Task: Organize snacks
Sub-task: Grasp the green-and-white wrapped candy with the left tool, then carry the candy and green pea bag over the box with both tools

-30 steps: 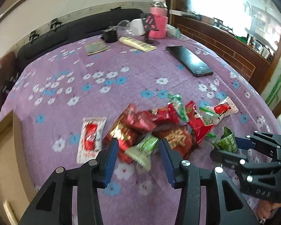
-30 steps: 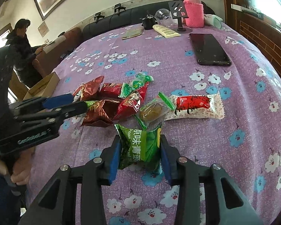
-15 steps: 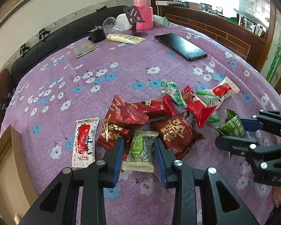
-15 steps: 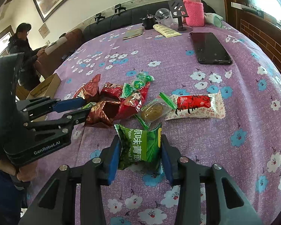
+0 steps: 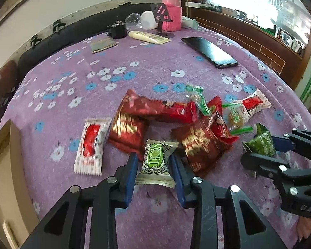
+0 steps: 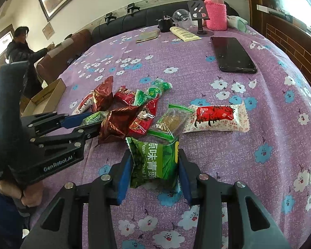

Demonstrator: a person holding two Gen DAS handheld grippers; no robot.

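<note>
The left tongs [image 5: 155, 166] gripped a pale green-and-white snack packet [image 5: 156, 161]; the right tongs [image 6: 155, 166] clamped a green pea packet [image 6: 153, 161] above the tabletop [image 6: 217, 83].

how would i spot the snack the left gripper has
Find the snack pile on the purple flowered tablecloth. At its near edge, between the blue fingers of the left gripper, lies a small packet. Only it is cream with a green oval label.

Snack packets [image 5: 172, 122] heaped mid-table (red, green pkts).
</note>
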